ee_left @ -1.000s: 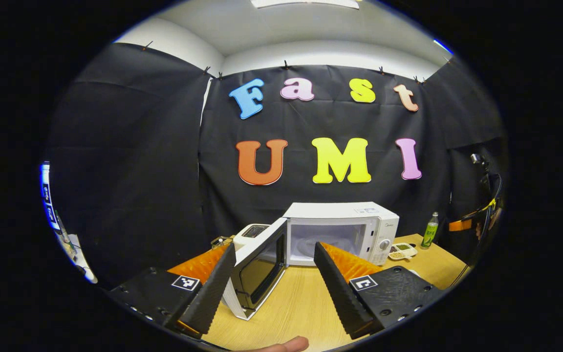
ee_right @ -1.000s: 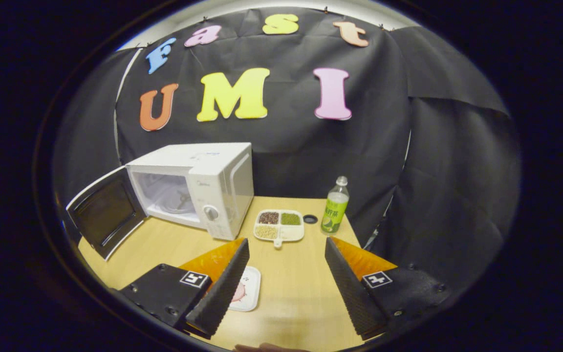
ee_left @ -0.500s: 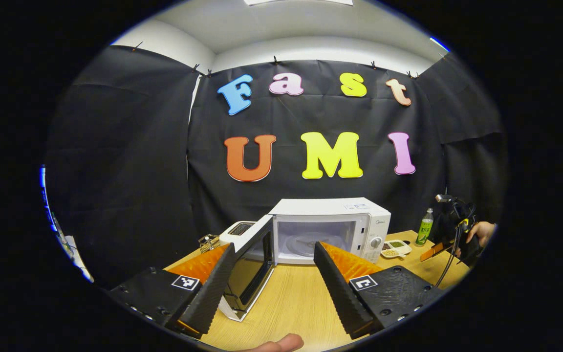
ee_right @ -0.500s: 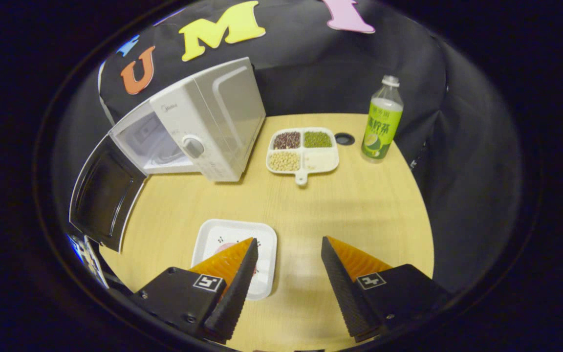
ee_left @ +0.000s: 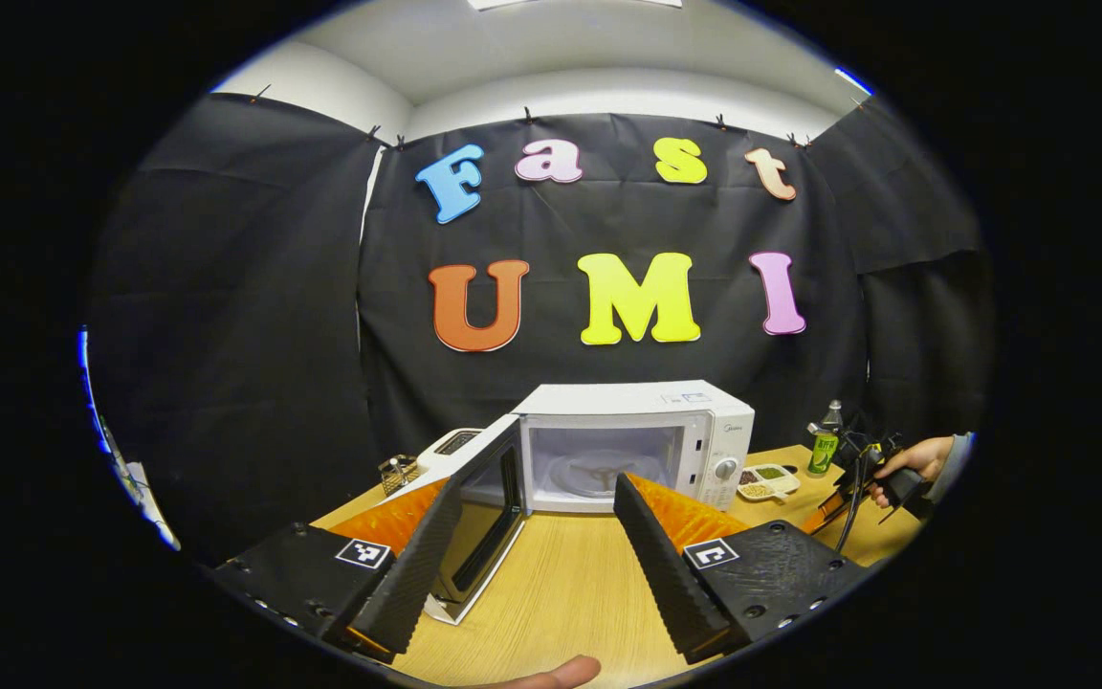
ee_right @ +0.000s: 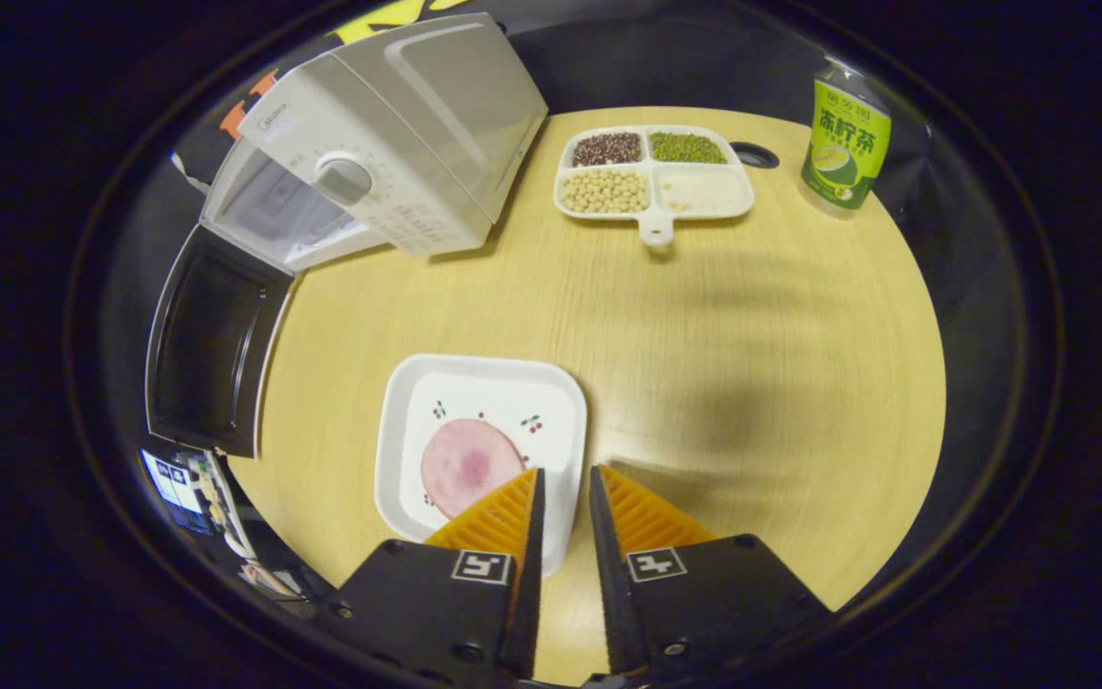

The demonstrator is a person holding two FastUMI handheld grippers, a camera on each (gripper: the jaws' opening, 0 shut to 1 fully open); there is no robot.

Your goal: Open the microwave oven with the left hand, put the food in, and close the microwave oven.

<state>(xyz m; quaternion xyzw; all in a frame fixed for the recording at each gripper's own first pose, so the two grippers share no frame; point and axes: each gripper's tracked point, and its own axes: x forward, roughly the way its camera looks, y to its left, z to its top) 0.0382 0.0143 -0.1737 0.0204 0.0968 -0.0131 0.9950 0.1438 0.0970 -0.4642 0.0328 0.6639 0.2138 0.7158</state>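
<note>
The white microwave (ee_left: pixel 637 431) stands mid-table with its door (ee_left: pixel 484 517) swung wide to the left and the turntable showing inside. My left gripper (ee_left: pixel 537 481) hangs open in front of it, holding nothing. In the right gripper view I look down on a white square plate (ee_right: pixel 474 392) carrying a pink slice of ham (ee_right: pixel 470 467). My right gripper (ee_right: pixel 562 474) is shut on the plate's right rim, one finger over the plate and one outside it. The microwave (ee_right: pixel 398 124) and its open door (ee_right: pixel 211 354) lie up and to the left.
A divided dish of beans (ee_right: pixel 651 177) and a green bottle (ee_right: pixel 843 134) stand right of the microwave on the wooden table (ee_right: pixel 752 335). A white toaster (ee_left: pixel 451 445) sits behind the door. A hand (ee_left: pixel 905 459) holds the other gripper at far right.
My right gripper tipped further down over the plate and its fingers went from wide open to shut on the plate's rim. The left gripper drew back slightly from the open microwave.
</note>
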